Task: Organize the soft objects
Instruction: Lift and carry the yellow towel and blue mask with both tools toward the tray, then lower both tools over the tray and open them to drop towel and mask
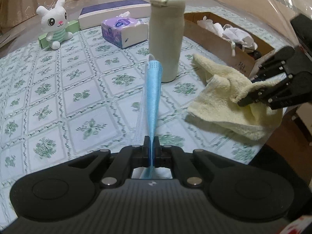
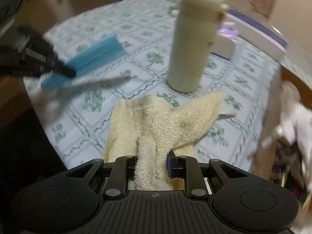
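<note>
My left gripper [image 1: 151, 146] is shut on a blue face mask [image 1: 153, 99], which sticks out edge-on ahead of the fingers above the table. In the right wrist view the same mask [image 2: 95, 58] hangs from the left gripper [image 2: 67, 71] at the left. My right gripper [image 2: 151, 156] is shut on a bunched fold of a pale yellow towel [image 2: 165, 122]; the rest of the towel trails onto the table. In the left wrist view the towel [image 1: 224, 101] lies at the table's right edge with the right gripper [image 1: 243, 99] pinching it.
A tall cream bottle [image 1: 165, 39] stands upright mid-table, just behind both cloths. A cardboard box [image 1: 224, 42] holding white fabric sits at the right. A purple tissue box [image 1: 124, 31], a white plush rabbit [image 1: 55, 22] and a flat blue-and-white box [image 1: 115, 11] stand at the back. The tablecloth [image 1: 78, 97] is floral.
</note>
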`<state>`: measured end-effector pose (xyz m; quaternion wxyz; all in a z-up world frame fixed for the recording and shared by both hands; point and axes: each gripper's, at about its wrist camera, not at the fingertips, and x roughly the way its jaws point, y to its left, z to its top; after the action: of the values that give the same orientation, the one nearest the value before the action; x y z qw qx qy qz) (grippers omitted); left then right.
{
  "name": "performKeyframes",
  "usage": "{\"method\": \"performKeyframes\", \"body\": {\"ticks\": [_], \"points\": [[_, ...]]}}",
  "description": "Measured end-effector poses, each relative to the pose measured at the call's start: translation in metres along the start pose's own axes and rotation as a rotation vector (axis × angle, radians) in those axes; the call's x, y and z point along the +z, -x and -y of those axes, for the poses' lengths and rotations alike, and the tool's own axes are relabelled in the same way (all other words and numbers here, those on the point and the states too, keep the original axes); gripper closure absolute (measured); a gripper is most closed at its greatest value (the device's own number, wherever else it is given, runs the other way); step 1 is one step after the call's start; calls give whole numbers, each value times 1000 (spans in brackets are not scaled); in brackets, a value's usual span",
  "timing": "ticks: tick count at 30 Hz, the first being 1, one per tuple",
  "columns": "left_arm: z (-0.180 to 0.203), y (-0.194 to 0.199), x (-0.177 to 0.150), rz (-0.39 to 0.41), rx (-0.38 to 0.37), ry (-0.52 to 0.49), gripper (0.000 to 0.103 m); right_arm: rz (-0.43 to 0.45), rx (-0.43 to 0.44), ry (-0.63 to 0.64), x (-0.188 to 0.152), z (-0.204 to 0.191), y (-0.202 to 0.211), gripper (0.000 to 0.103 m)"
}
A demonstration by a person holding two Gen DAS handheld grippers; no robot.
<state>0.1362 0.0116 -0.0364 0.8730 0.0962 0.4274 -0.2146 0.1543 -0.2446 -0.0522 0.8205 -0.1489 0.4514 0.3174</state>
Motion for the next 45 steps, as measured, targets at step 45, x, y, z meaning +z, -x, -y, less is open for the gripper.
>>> {"method": "performKeyframes", "body": {"ticks": [45], "points": [[172,-16,86,61,-299,318,102,261,-369,-461,-116,50,171,83]]}}
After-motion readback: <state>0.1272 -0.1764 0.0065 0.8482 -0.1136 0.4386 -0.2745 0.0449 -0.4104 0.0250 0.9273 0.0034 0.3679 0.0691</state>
